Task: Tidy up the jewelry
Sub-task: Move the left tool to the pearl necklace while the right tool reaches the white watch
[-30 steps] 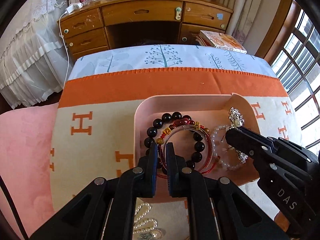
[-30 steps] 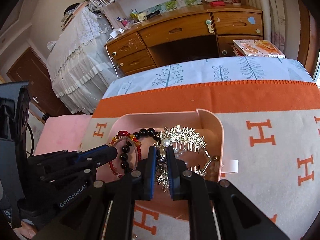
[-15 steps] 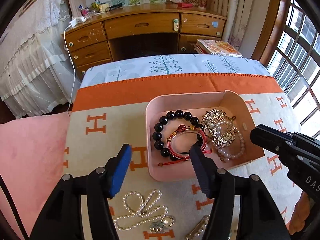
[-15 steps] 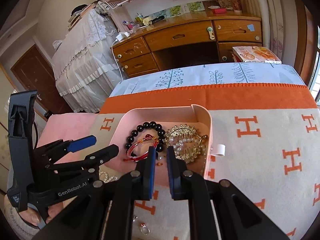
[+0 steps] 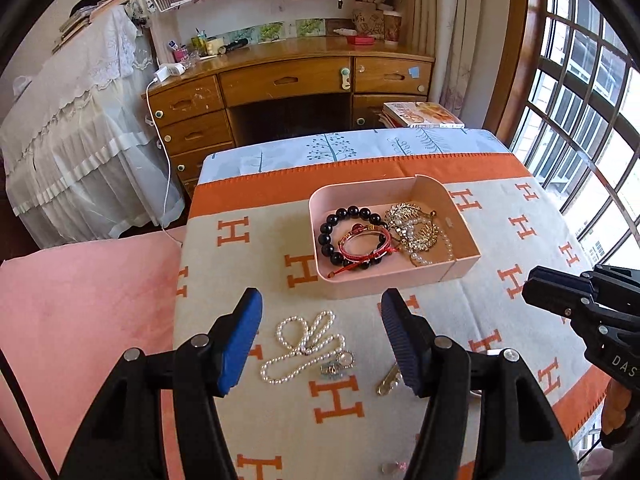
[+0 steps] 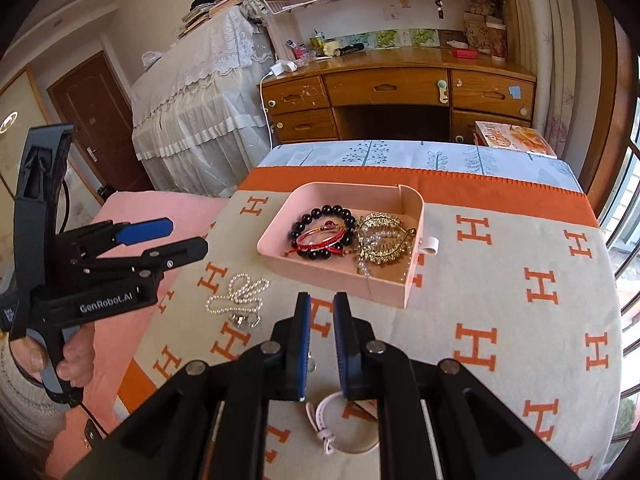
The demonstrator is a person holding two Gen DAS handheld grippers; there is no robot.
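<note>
A pink tray (image 5: 466,258) (image 6: 276,258) sits on the orange-and-beige blanket. It holds a black bead bracelet (image 5: 327,236) (image 6: 320,213), a red bangle (image 5: 364,242) (image 6: 320,238), a gold hair comb (image 5: 416,226) (image 6: 380,236) and pearls. A pearl necklace (image 5: 304,344) (image 6: 240,294) with a small charm (image 5: 338,364) lies on the blanket in front of the tray. My left gripper (image 5: 322,336) is open above the necklace. My right gripper (image 6: 322,340) is shut and empty, raised near the tray's front. A white cord bracelet (image 6: 340,428) lies beneath it.
A gold clip (image 5: 388,380) lies on the blanket right of the necklace. A wooden desk (image 5: 288,84) stands behind the bed, with a book (image 5: 424,114) beside it. A pink cover (image 5: 80,312) lies to the left. Windows (image 5: 580,120) are on the right.
My left gripper opened, let go of the bangle in the tray and pulled back above the pearl necklace. My right gripper left the hair comb in the tray and drew back, shut.
</note>
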